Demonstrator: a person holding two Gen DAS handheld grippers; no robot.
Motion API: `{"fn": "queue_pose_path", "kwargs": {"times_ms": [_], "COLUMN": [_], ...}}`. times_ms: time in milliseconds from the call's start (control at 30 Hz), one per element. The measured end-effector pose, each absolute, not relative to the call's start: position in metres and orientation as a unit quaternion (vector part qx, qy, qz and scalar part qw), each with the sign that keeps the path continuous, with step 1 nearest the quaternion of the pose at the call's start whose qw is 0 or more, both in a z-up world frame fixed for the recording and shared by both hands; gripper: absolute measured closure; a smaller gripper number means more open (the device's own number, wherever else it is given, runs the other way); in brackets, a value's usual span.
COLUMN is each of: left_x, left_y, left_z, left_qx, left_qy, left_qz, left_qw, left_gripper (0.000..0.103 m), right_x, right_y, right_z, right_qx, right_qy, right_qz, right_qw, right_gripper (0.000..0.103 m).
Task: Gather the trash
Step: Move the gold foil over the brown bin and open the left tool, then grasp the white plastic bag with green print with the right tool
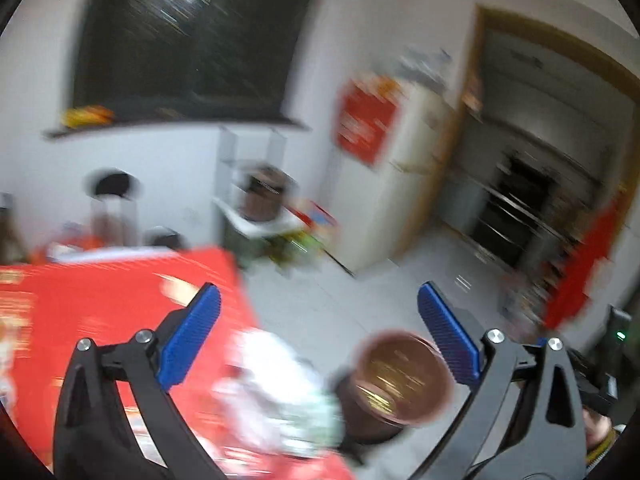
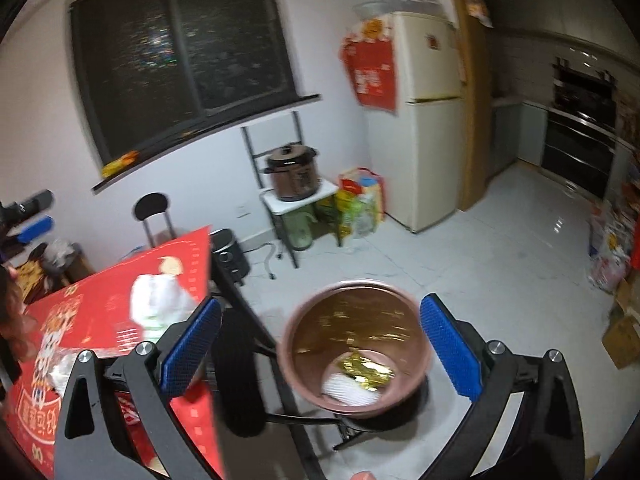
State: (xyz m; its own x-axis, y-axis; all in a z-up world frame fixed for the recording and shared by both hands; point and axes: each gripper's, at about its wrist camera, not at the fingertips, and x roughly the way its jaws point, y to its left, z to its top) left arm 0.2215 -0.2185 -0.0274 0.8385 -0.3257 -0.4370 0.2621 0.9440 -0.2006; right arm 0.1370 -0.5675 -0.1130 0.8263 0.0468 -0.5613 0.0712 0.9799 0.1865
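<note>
Kitchen floor (image 2: pixel 500 240) below; both grippers' jaws wide, empty, above trash bin (image 2: pixel 356 360).

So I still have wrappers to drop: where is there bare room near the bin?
The grey floor between the brown bin and the fridge lies bare. On the red tablecloth, only the far corner past the white wrapper is free. Bags crowd the rack.
</note>
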Motion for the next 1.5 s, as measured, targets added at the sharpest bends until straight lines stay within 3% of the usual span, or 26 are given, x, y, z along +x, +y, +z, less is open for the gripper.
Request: {"fn": "queue_pose_path", "kwargs": {"times_ms": [233, 433, 767, 1200, 1500], "left_x": [0.164, 0.124, 0.065, 0.029, 0.026], "left_y": [-0.096, -0.014, 0.096, 0.155, 0.156], "left_z": [-0.008, -0.018, -0.076, -0.137, -0.154], "left_qx": [-0.031, -0.066, -0.127, -0.184, -0.211], "left_qy": [0.173, 0.185, 0.233, 0.286, 0.313], "left_qz": [-0.006, 0.057, 0.110, 0.152, 0.166], "left_qw": [0.984, 0.979, 0.958, 0.928, 0.911], "left_gripper": [0.006, 0.006, 0.006, 0.006, 0.006], "right_x": [0.148, 0.162, 0.174, 0.201, 0.243], "right_y": [-0.480, -0.417, -0.342, -0.322, -0.340], "right_z": [-0.094, -0.088, -0.089, -0.102, -0.149], "right_qx": [0.052, 0.043, 0.036, -0.005, -0.001], "right_qy": [0.265, 0.271, 0.282, 0.329, 0.385], "right_qz": [0.052, 0.097, 0.130, 0.109, 0.091], "right_qw": [0.961, 0.957, 0.950, 0.938, 0.918], "right_gripper": [0.005, 0.005, 0.005, 0.005, 0.005]}}
